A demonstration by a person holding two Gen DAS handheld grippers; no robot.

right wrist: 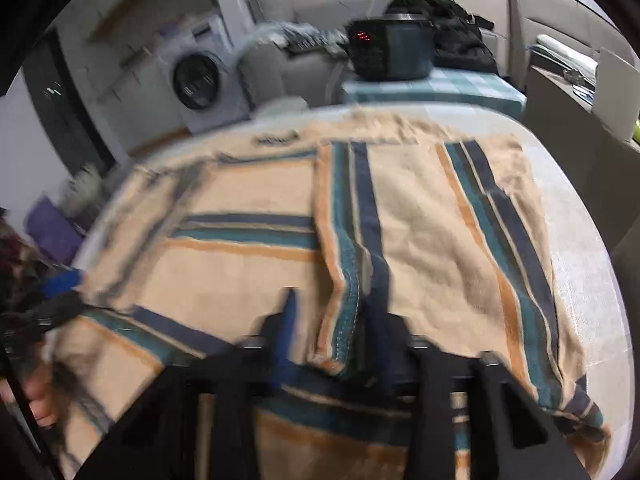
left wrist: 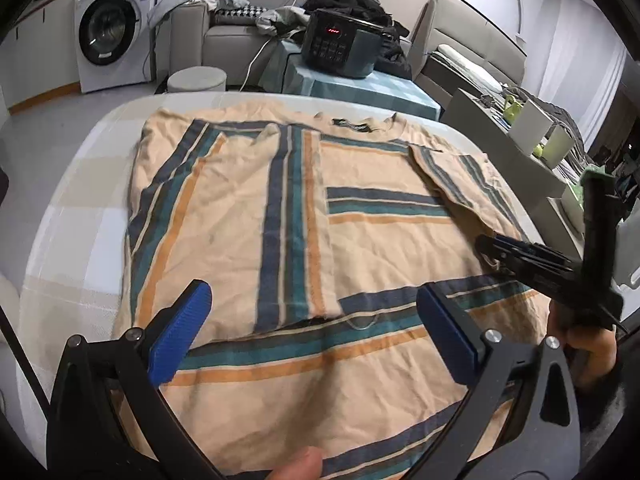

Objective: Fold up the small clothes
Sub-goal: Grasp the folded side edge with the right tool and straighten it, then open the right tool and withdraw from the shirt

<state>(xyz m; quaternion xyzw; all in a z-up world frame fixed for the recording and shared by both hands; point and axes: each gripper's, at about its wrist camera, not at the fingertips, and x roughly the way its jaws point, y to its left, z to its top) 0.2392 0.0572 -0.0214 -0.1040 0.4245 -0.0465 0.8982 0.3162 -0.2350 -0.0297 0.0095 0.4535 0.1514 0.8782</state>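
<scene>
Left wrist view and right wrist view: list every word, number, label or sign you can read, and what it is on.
None can be quoted.
Cooker display: red lit marks, too small to read; keypad marks illegible too.
Washing machine panel: dark display and a small sticker, unreadable.
Shirt neck label: dark, with pale marks, too small; blurred in the right wrist view.

Home living area — washing machine, sofa, cooker nearby.
</scene>
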